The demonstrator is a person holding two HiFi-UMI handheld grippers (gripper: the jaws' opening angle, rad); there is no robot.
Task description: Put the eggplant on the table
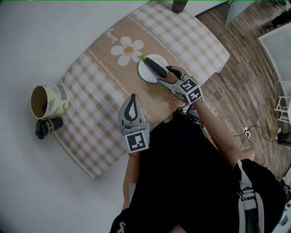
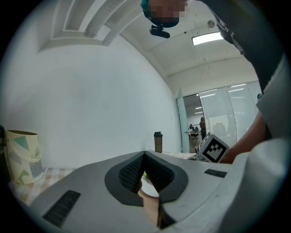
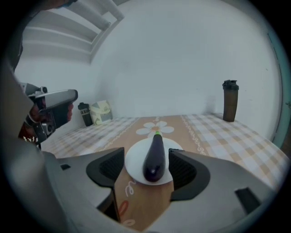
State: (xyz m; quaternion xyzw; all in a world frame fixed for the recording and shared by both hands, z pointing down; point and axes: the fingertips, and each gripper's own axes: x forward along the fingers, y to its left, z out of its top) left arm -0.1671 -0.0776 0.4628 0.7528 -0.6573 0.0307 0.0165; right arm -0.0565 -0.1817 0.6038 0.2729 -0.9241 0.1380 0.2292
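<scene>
Item one, my right gripper [image 1: 163,74], right of centre in the head view: jaws stood wide apart on either side of the eggplant [image 1: 154,67], pads clear of it. The eggplant lay on a white plate [image 1: 145,75] on the table [image 1: 195,43], above centre. Item two, my left gripper [image 1: 132,97], centre frame: jaws closed together, nothing held.

Cursive script [image 1: 109,33] on tablecloth [image 1: 91,95], not legible

One eggplant [image 1: 155,67], one plate [image 1: 146,74], one cup [image 1: 47,100], two bottles [image 1: 47,127] [image 1: 178,5] and two grippers [image 1: 133,96] [image 1: 163,74].
</scene>
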